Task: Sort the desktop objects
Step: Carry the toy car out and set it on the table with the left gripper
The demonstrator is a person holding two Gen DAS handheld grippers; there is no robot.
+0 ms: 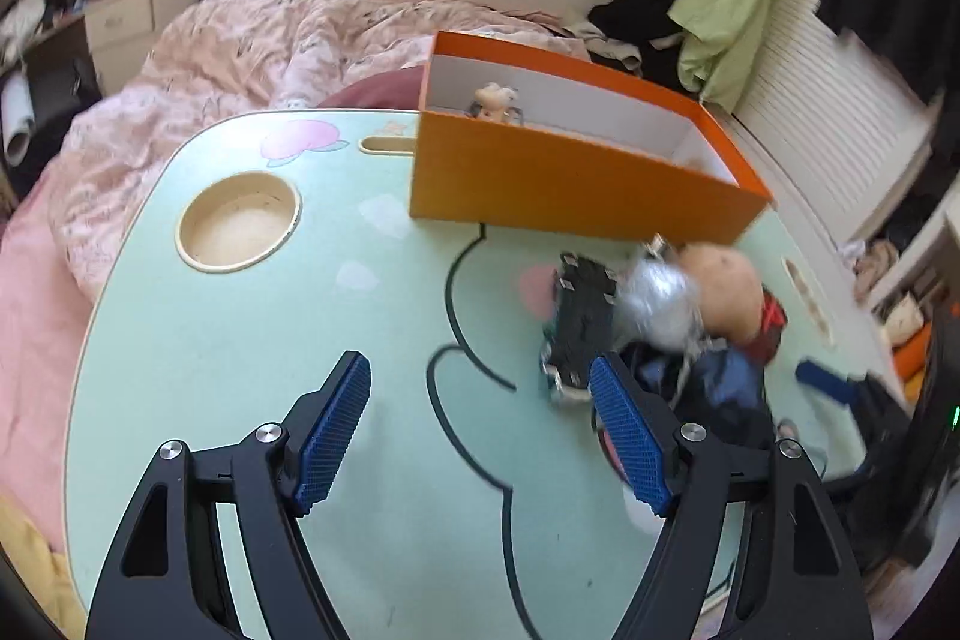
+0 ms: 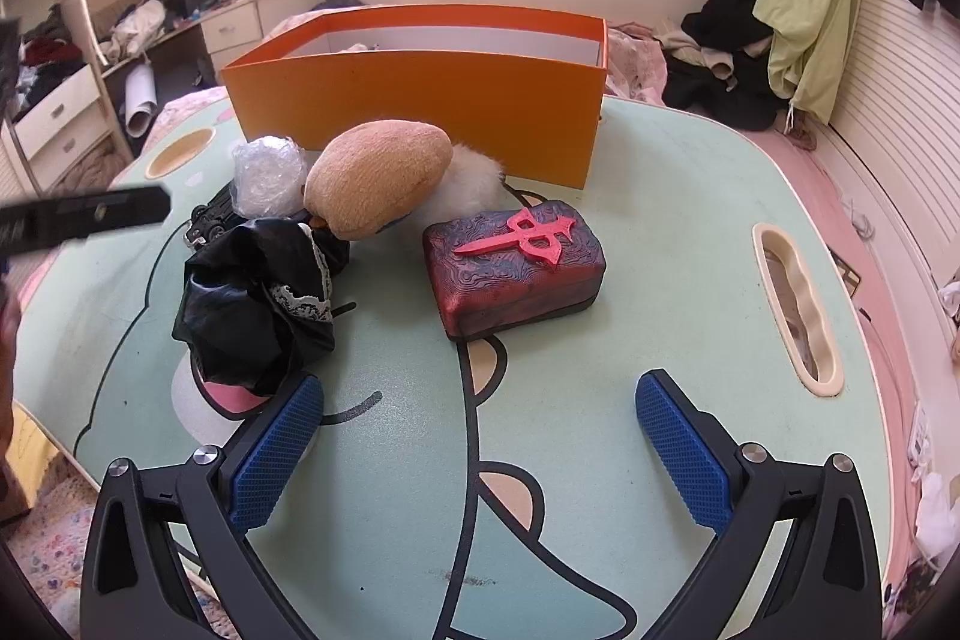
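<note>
An orange box (image 1: 576,184) (image 2: 420,100) stands open at the far side of the mint-green lap table (image 1: 240,340) (image 2: 660,280), with a small pale figure (image 1: 495,100) inside. In front of it lie a tan plush toy (image 2: 378,175) (image 1: 720,286), a bubble-wrap ball (image 2: 267,175) (image 1: 657,301), a black toy car (image 1: 579,322) (image 2: 207,220), a crumpled black bag (image 2: 258,304) and a red-and-blue block with a pink symbol (image 2: 513,268). My left gripper (image 1: 480,370) hangs open over bare table, left of the car. My right gripper (image 2: 480,385) is open and empty, short of the block.
A round cup recess (image 1: 240,220) sits at the table's far left and a handle slot (image 2: 795,304) near its right edge. The table rests on a bed with pink bedding (image 1: 270,40). Clothes pile up at the back right (image 2: 738,40).
</note>
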